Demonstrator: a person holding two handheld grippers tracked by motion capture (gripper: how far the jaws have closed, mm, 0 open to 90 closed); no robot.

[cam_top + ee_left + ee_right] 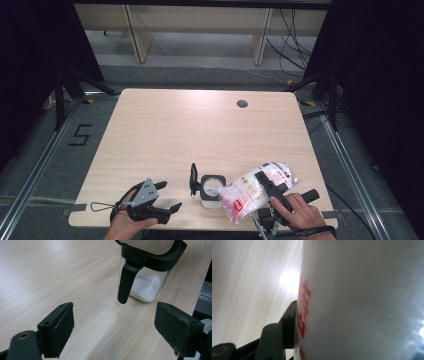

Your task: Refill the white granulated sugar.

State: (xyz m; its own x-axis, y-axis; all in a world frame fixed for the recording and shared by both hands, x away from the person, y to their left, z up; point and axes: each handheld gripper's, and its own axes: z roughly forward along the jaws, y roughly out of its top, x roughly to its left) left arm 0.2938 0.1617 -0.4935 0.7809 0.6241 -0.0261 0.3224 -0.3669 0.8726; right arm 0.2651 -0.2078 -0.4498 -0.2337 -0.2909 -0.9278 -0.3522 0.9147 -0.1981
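Observation:
A small clear glass jar (210, 192) with a black rim and flipped-up black lid (193, 178) stands near the table's front edge, white powder in its bottom (146, 288). A clear plastic bag (255, 191) of white grains with red print is tipped leftward, its corner over the jar's mouth. My right gripper (267, 186) is shut on the bag; the bag (362, 300) presses against its left pad (290, 322). My left gripper (167, 196) stands open to the left of the jar, jaws wide apart with nothing between the pads (62, 330).
The light wooden table (200, 130) has a round cable hole (242, 103) at the back right. A wire loop (102, 206) trails from the left gripper at the front left edge. Dark stands and cables flank the table on the floor.

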